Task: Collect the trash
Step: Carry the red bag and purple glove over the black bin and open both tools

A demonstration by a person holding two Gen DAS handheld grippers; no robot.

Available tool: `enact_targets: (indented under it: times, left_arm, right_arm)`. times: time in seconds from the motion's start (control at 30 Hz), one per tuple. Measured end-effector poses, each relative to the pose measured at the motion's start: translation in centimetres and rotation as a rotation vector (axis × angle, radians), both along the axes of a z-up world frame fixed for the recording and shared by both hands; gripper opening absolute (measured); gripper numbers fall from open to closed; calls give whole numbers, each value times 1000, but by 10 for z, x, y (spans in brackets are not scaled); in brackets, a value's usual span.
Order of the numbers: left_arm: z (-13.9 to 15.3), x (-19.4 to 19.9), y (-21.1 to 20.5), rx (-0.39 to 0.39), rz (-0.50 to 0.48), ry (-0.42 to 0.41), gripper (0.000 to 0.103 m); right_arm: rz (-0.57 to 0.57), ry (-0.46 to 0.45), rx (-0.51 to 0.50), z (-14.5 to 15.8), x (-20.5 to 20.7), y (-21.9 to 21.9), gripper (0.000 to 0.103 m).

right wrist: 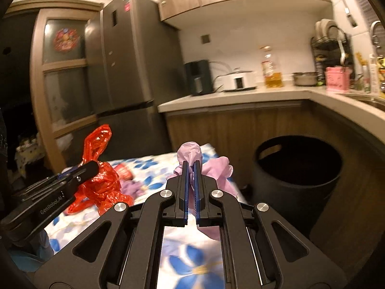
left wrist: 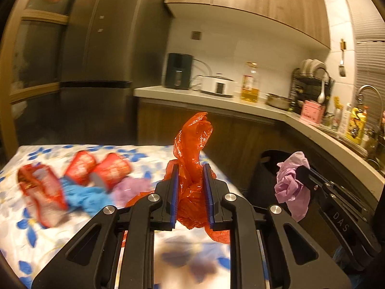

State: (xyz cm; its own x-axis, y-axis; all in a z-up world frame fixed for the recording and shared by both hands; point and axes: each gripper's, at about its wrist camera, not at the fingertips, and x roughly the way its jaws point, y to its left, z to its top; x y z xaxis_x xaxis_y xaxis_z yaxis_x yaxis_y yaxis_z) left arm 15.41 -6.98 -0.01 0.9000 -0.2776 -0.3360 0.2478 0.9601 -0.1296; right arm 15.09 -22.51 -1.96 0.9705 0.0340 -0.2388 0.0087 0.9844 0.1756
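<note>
dark bin (right wrist: 298,168) mouth open, just right of table (right wrist: 192,248), countertop (right wrist: 240,97) overhanging behind

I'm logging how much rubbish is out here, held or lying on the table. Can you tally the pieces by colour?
Red: 4, the plastic bag in the left gripper, two cups and a wrapper.
Purple: 2, the glove in the right gripper and a blurred piece on the table.
Blue: 1, a crumpled piece.
Total: 7
</note>
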Motion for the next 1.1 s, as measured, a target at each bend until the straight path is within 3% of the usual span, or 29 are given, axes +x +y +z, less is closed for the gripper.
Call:
enact_targets:
  times: [0.43,0.7,1.1]
  left_arm:
    - [28,40,-113,-4,-159,-77,19]
    - [26,63,-168,8,-214,-60,19]
    - [17,79,-201,19,-251,-42,19]
  right_arm:
    - [-226,-63,-2,20,6,-106,4]
    - [-262,-68,-2,18,16,-137,4]
    - [-272,-64,10,18,26,-161,4]
